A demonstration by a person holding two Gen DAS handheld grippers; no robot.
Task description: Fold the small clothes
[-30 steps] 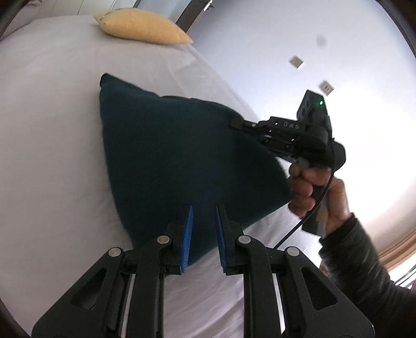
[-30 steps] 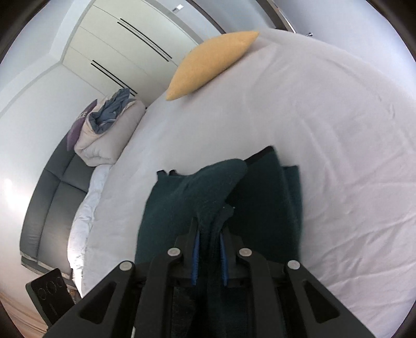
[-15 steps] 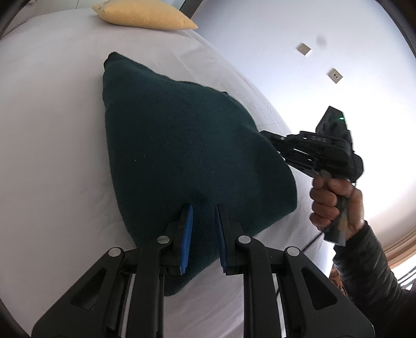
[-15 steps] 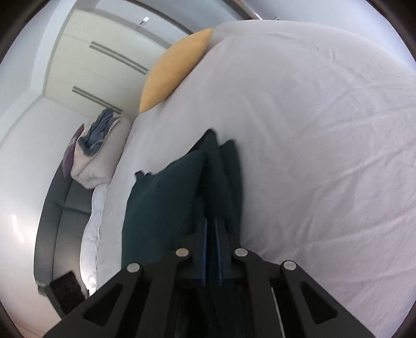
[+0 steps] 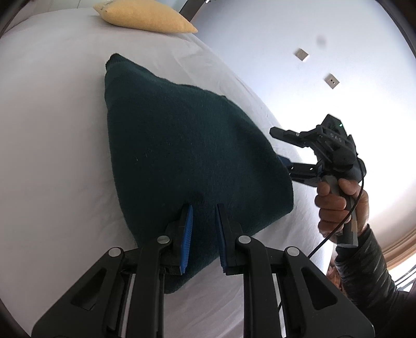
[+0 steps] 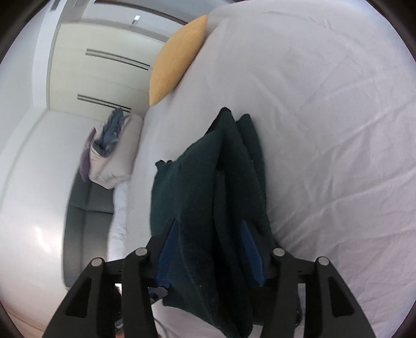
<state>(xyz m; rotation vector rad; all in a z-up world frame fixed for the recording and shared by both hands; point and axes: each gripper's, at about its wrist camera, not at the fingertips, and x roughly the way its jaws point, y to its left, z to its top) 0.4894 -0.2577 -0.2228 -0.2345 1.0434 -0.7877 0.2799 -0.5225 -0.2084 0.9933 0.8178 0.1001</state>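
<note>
A dark green garment [image 5: 182, 161] lies folded on a white bed [image 5: 52, 117], its layered edges stacked. The left gripper [image 5: 204, 234] reaches low over the garment's near edge, its blue-padded fingers [image 5: 187, 234] a little apart with cloth lying between them; whether they pinch it cannot be told. The right gripper [image 5: 279, 148], held in a hand [image 5: 338, 205] at the bed's right side, points at the garment's far side with fingers spread wide. From its own camera, the right gripper [image 6: 210, 249] straddles the folded layers without clamping them. A yellow pillow [image 5: 145, 17] rests at the far edge of the bed.
</note>
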